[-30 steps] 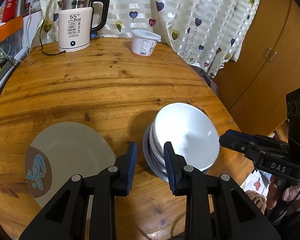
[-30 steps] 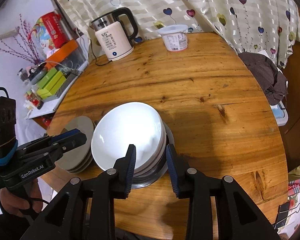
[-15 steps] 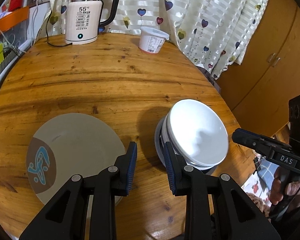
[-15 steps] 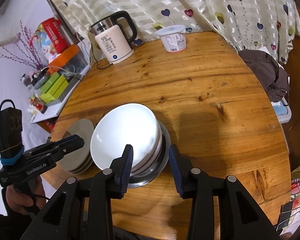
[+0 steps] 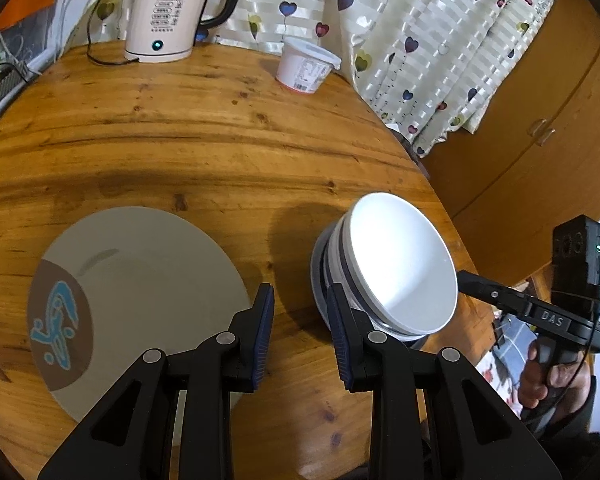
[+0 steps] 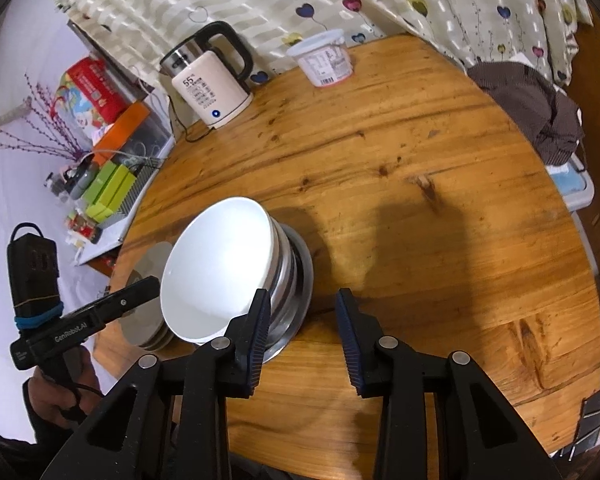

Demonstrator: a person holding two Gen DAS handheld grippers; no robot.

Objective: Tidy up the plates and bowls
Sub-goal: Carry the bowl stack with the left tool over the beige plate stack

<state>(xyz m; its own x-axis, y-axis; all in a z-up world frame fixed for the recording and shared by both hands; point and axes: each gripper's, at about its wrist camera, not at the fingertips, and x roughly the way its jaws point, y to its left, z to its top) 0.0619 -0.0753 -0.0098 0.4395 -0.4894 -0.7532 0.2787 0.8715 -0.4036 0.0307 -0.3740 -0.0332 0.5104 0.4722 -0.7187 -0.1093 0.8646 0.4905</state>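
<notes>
A stack of bowls, white bowl [image 5: 400, 260] on top over metal ones, stands near the front edge of the round wooden table [image 5: 204, 136]; it also shows in the right wrist view [image 6: 220, 276]. A stack of grey plates [image 5: 140, 288] with a brown and blue motif lies left of it, partly seen in the right wrist view [image 6: 148, 324]. My left gripper [image 5: 300, 332] is open and empty, above the gap between plates and bowls. My right gripper [image 6: 302, 336] is open and empty, just right of the bowl stack.
A white electric kettle [image 5: 168, 12] with its cord and a lidded white tub [image 5: 306, 66] stand at the table's far edge by the curtain. Boxes and clutter [image 6: 108, 184] sit on a shelf to the left. Dark cloth [image 6: 540, 116] lies beyond the table's right edge.
Both grippers have drawn back and apart from the bowl stack. The right gripper has shifted to the right of the bowls and its jaws have opened wider. The left gripper has shifted left.
</notes>
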